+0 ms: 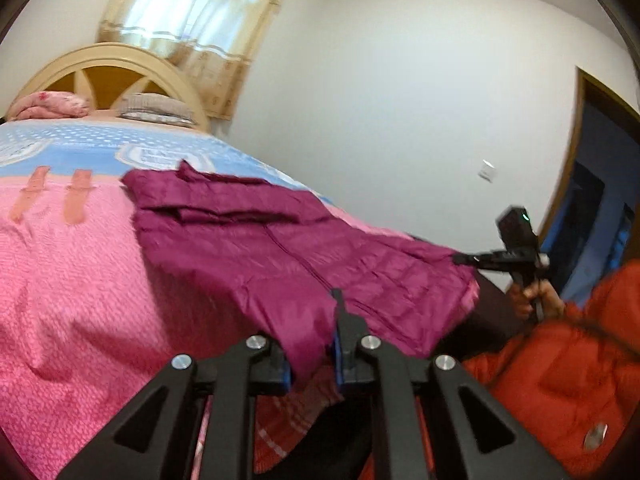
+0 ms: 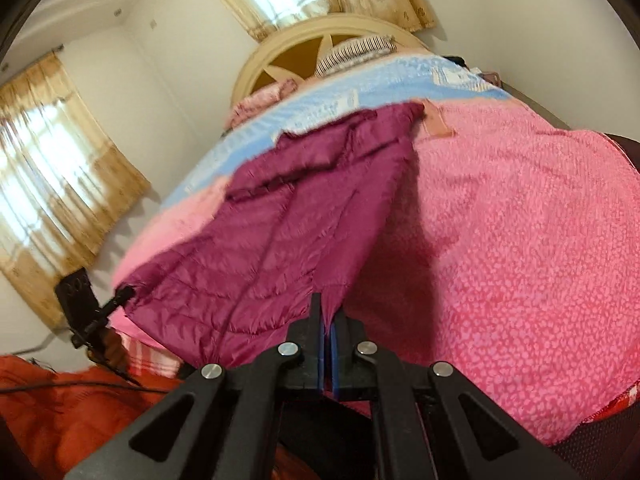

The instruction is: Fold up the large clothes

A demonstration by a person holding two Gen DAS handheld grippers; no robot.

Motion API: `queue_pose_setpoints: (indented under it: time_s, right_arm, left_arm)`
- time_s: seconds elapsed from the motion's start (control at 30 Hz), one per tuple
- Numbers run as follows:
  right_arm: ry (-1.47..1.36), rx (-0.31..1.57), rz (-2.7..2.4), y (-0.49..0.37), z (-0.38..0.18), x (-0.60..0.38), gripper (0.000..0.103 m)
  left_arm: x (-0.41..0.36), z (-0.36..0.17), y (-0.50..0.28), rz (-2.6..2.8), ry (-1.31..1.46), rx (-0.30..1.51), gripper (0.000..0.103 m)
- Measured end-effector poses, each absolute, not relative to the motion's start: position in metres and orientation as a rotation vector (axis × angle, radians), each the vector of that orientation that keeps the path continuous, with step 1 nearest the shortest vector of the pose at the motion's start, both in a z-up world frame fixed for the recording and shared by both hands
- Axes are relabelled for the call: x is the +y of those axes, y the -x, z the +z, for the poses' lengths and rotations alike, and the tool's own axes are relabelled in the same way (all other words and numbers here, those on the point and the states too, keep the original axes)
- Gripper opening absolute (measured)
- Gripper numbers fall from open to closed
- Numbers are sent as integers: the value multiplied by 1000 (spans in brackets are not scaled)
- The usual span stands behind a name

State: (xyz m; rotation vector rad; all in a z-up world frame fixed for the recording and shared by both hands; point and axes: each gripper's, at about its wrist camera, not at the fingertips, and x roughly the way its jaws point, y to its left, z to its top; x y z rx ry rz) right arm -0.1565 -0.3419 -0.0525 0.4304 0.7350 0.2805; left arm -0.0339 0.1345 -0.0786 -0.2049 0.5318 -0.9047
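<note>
Left wrist view: the left gripper (image 1: pixel 316 344) is clamped on the hem of a magenta quilted jacket (image 1: pixel 256 240) spread ahead on the pink bedspread (image 1: pixel 72 288); to its right, the right gripper (image 1: pixel 460 258) pinches the hem's other corner, an orange sleeve (image 1: pixel 560 380) nearer. Right wrist view: its pads pinch fabric; curtains (image 2: pixel 52 184) hang left.

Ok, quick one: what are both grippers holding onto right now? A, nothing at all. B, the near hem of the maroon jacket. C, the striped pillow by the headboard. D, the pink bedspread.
B: the left gripper and right gripper each have their jaws shut on the near hem of the maroon jacket.
</note>
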Motion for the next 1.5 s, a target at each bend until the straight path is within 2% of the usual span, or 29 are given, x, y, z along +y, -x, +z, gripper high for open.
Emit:
queue_pose_setpoints:
  time_s: [0.2, 0.37, 0.47, 0.7, 0.8, 0.83, 0.87, 0.9, 0.93, 0.97, 1.0, 1.03, 1.07, 1.27, 1.37, 1.5]
  right_arm:
    - [-469, 681, 298, 117, -30, -356, 1]
    - [-501, 699, 284, 51, -27, -366, 1]
    - [-545, 734, 262, 2, -37, -376, 1]
    - [-602, 840, 190, -88, -82, -387, 2]
    - [-704, 860, 176, -107, -99, -398, 4]
    - [-760, 864, 187, -110, -104, -404, 5]
    - [-854, 849, 221, -111, -109, -413, 6]
    - [-911, 819, 250, -110, -109, -420, 13]
    - [-952, 771, 277, -108, -106, -426, 18]
    - [-968, 708, 293, -103, -100, -433, 38]
    - [-957, 653, 282, -97, -92, -438, 67]
    - [-931, 604, 255, -90, -84, -441, 79]
    - [-878, 548, 227, -82, -73, -443, 89]
    - [-509, 658, 316, -85, -68, -396, 89]
    - [-342, 751, 271, -99, -85, -370, 89]
    - [-175, 801, 276, -111, -108, -349, 89]
  left_arm:
    - [136, -72, -33, -710, 266, 647, 16]
    - [122, -70, -92, -643, 260, 732, 16]
    - [113, -77, -131, -592, 273, 813, 20]
    - [99, -119, -203, -483, 316, 996, 22]
    - [104, -123, -218, -493, 352, 1040, 29]
    - [110, -121, -222, -518, 389, 1045, 34]
    - [120, -117, -226, -549, 428, 1041, 45]
    - [126, -113, -227, -559, 441, 1032, 54]
    - [137, -104, -226, -554, 450, 989, 76]
    - [147, -95, -223, -533, 445, 937, 93]
    - [158, -86, -219, -507, 436, 872, 98]
    - [172, -76, -212, -488, 432, 799, 103]
    - [183, -69, -206, -482, 434, 750, 103]
    - [190, -86, -181, -523, 370, 708, 103]
    - [164, -109, -178, -583, 300, 759, 103]
    - [129, -111, -184, -631, 184, 757, 103]
